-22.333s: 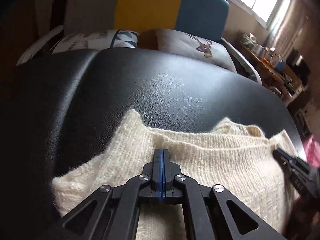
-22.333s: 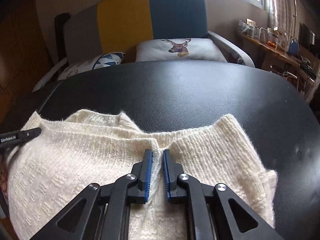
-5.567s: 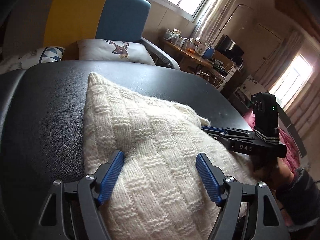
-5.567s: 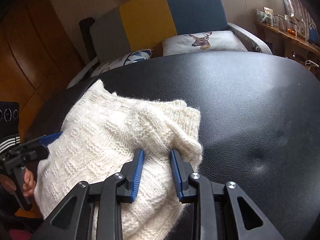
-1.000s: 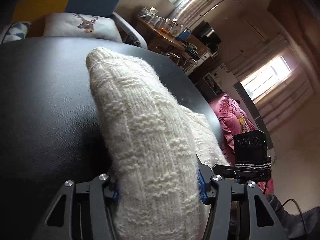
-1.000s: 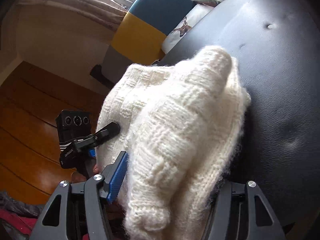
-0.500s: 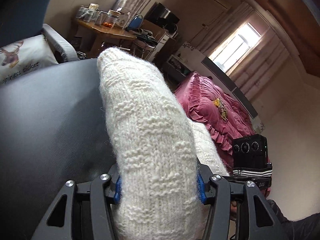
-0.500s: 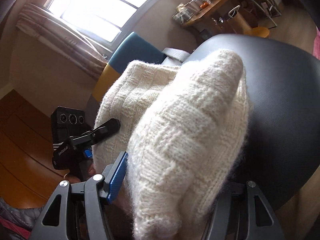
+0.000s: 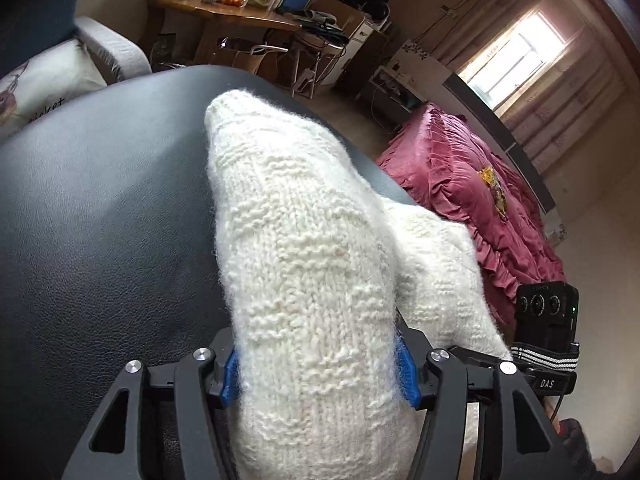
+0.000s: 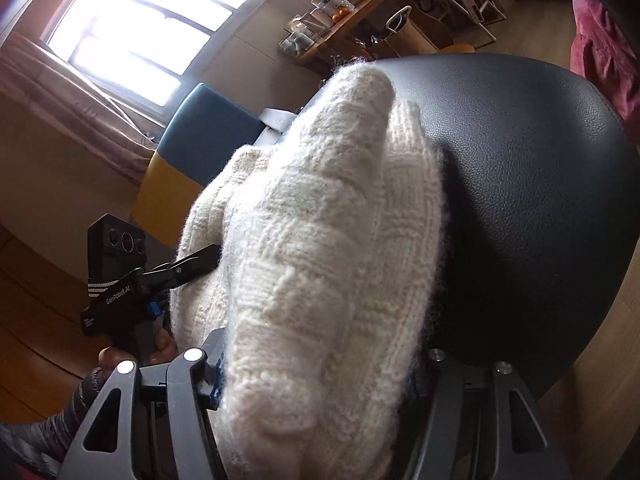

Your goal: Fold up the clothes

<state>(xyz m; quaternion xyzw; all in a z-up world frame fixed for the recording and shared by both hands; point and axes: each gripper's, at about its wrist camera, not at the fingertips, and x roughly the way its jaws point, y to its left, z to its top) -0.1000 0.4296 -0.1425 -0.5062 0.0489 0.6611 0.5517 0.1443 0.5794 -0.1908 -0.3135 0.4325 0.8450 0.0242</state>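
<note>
Your left gripper (image 9: 318,372) was spread wide, its blue pads clamped on either side of a thick folded cream knitted sweater (image 9: 312,272) raised above the black leather tabletop (image 9: 100,220). Your right gripper (image 10: 316,376) gripped the same bundle (image 10: 320,248); its right pad was buried in wool. Only the left view showed the crimson bedspread (image 9: 472,200); only the right showed the blue and yellow chair (image 10: 192,160).

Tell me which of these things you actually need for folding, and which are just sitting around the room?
Needed:
cream knitted sweater
left gripper
right gripper
black padded table

Just around:
pink bedspread
wooden side table
blue and yellow chair
</note>
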